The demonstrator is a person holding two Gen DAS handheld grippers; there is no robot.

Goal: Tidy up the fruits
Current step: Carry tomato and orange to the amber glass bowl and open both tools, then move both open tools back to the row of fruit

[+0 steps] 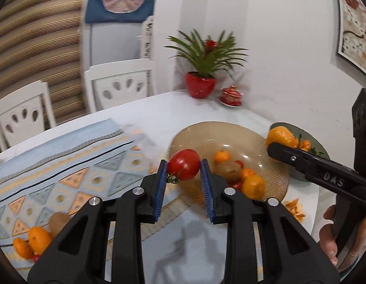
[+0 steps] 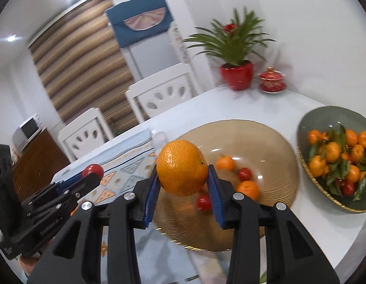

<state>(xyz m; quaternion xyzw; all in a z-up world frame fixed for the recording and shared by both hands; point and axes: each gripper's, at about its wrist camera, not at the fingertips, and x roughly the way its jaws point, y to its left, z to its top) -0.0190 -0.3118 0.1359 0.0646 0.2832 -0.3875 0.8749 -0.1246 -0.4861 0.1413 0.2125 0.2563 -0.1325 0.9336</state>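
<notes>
Left wrist view: left gripper (image 1: pixel 183 168) fingers pinching a tomato (image 1: pixel 184 167), stem end pointing down-left toward the left pad, fruit held in the air just at the near-left rim of the tan glass plate (image 1: pixel 265 142). Right wrist view: right gripper (image 2: pixel 182 175) fingers clamped on a big orange (image 2: pixel 182 171), also lifted, hanging over the near-left part of the same plate. Plate sits near the middle of the table (image 2: pixel 265 104) and already carries small oranges, a kiwi (image 1: pixel 228 170) and small red fruits. Green bowl (image 2: pixel 308 123) of leafy tangerines stands just beside the plate toward the table's right edge. Loose oranges (image 1: pixel 38 237) and another kiwi lie on the patterned cloth (image 1: pixel 64 146) at the near-left. Key relation: plate lies ahead and slightly right of both sets of fingers; the orange is already over it, so right hand looks nearer to a drop, tomato needs a short carry inward first. Likely step: placing both fruits on the plate.
</notes>
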